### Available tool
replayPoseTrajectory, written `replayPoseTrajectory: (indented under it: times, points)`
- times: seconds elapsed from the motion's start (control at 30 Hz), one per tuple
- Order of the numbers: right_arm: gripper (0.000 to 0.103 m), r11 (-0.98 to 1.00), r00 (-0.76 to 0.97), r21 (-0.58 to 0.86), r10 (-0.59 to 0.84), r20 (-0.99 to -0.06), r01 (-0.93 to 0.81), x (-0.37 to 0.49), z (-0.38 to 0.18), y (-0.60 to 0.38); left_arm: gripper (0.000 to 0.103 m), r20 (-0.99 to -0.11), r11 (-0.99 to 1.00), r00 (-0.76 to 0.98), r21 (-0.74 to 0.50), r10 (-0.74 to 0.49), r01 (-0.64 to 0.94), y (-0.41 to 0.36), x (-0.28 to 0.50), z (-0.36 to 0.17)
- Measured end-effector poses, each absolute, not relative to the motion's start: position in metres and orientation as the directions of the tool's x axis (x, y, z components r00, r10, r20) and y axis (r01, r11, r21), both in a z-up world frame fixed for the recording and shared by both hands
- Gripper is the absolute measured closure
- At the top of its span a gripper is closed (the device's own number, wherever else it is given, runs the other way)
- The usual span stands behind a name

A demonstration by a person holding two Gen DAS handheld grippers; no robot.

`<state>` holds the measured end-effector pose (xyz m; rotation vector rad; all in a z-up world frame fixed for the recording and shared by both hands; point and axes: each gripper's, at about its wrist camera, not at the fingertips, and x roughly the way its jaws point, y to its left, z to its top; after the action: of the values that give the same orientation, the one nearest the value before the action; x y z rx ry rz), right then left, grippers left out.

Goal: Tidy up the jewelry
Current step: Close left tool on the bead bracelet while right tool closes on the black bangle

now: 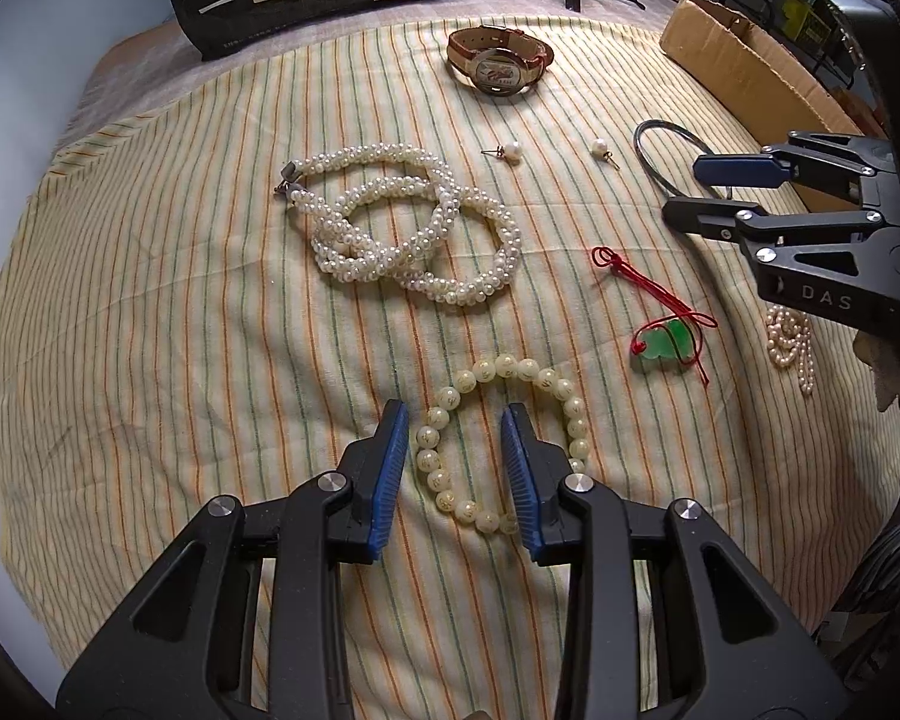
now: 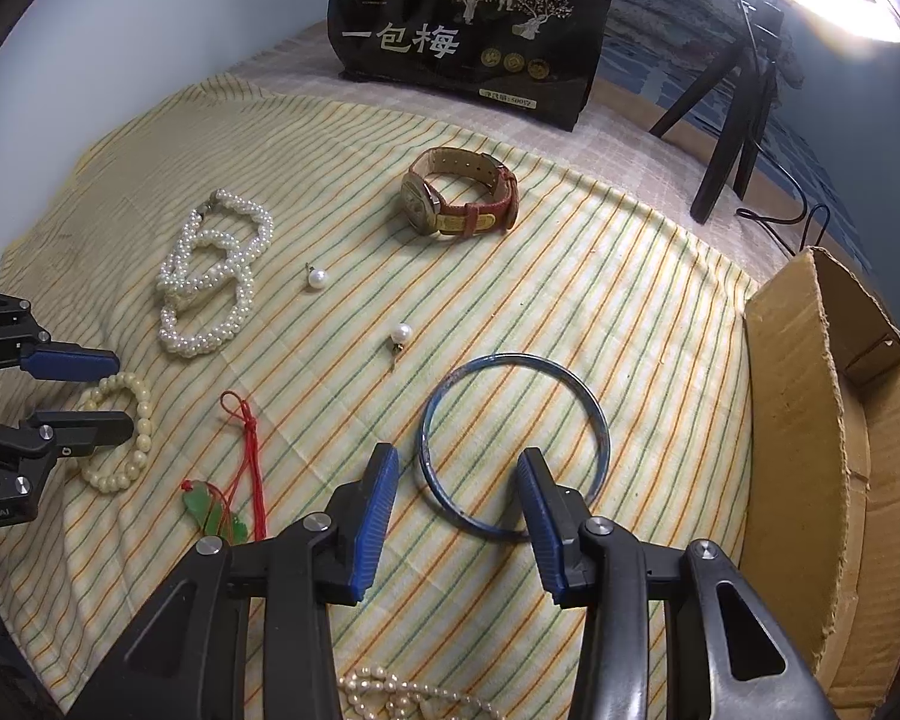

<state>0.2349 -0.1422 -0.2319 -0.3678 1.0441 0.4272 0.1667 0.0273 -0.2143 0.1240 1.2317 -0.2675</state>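
Note:
My left gripper (image 1: 455,420) is open just above a cream bead bracelet (image 1: 498,369), whose left side lies between its fingers; it also shows in the right wrist view (image 2: 129,420). My right gripper (image 2: 457,468) is open over the near edge of a blue metal bangle (image 2: 594,414), nothing held. On the striped cloth also lie a coiled pearl necklace (image 1: 402,222), a brown-strap watch (image 1: 498,60), two pearl earrings (image 1: 510,151) (image 1: 600,148), a green jade pendant on red cord (image 1: 666,345) and a small pink pearl strand (image 1: 792,342).
An open cardboard box (image 2: 810,420) stands at the right edge of the cloth. A black snack bag (image 2: 468,30) stands at the back. A tripod's legs (image 2: 726,138) and cables are at the far right behind the cloth.

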Motion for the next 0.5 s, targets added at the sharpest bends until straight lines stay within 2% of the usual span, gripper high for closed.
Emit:
replayPoseTrajectory:
  times: [0.1,0.2,0.33,0.5]
  points:
    - [0.063,0.858,0.434,-0.085,0.169,-0.885,-0.507,0.2361,-0.2330,-0.1420,0.082,-0.941,0.961,0.305,-0.064,-0.149,0.271,0.0275,0.1659,-0.2142]
    - [0.071,0.854,0.434,-0.083,0.175,-0.884,-0.513,0.2362,-0.2330,-0.1413,0.093,-0.939,0.959,0.305,-0.073,-0.158,0.274,0.0260,0.1662,-0.2133]
    - [0.088,0.848,0.436,-0.088,0.178,-0.882,-0.523,0.2336,-0.2326,-0.1396,0.096,-0.938,0.961,0.312,-0.063,-0.150,0.271,0.0242,0.1663,-0.2127]
    - [0.100,0.853,0.434,-0.068,0.194,-0.880,-0.518,0.2308,-0.2296,-0.1425,0.098,-0.935,0.965,0.323,-0.064,-0.147,0.253,0.0274,0.1663,-0.2091]
